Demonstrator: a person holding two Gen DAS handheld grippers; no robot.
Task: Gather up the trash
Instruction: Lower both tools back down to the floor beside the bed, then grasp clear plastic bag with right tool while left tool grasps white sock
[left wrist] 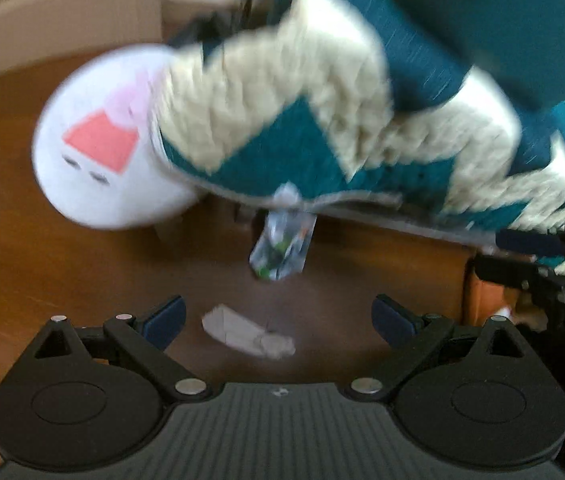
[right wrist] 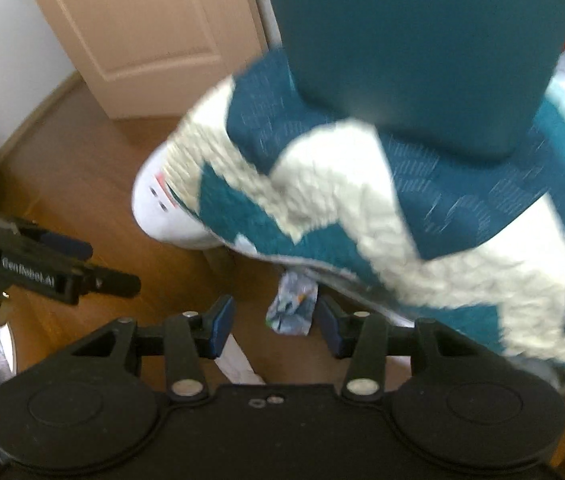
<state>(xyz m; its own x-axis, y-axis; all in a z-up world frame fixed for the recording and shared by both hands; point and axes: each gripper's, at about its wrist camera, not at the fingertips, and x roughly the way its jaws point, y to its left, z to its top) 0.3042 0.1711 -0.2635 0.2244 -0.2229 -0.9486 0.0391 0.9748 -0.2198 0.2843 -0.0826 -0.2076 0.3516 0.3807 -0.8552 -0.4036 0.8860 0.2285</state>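
A crumpled clear plastic wrapper (left wrist: 280, 246) lies on the wooden floor under the edge of a teal and cream blanket (left wrist: 322, 120). A piece of white paper trash (left wrist: 246, 332) lies nearer, between my left gripper's fingers. My left gripper (left wrist: 278, 320) is open and empty above the paper. In the right wrist view the wrapper (right wrist: 292, 306) sits just ahead, between the fingers of my right gripper (right wrist: 272, 326), which is open and around it but apart from it. White paper (right wrist: 238, 362) shows below it. The left gripper's body (right wrist: 42, 268) shows at the left.
A white round cushion with a pink pattern (left wrist: 102, 140) pokes out from under the blanket. A teal pillow (right wrist: 422, 48) lies on top. A beige door (right wrist: 142, 32) stands behind. An orange object (left wrist: 486, 300) sits at the right under the bed.
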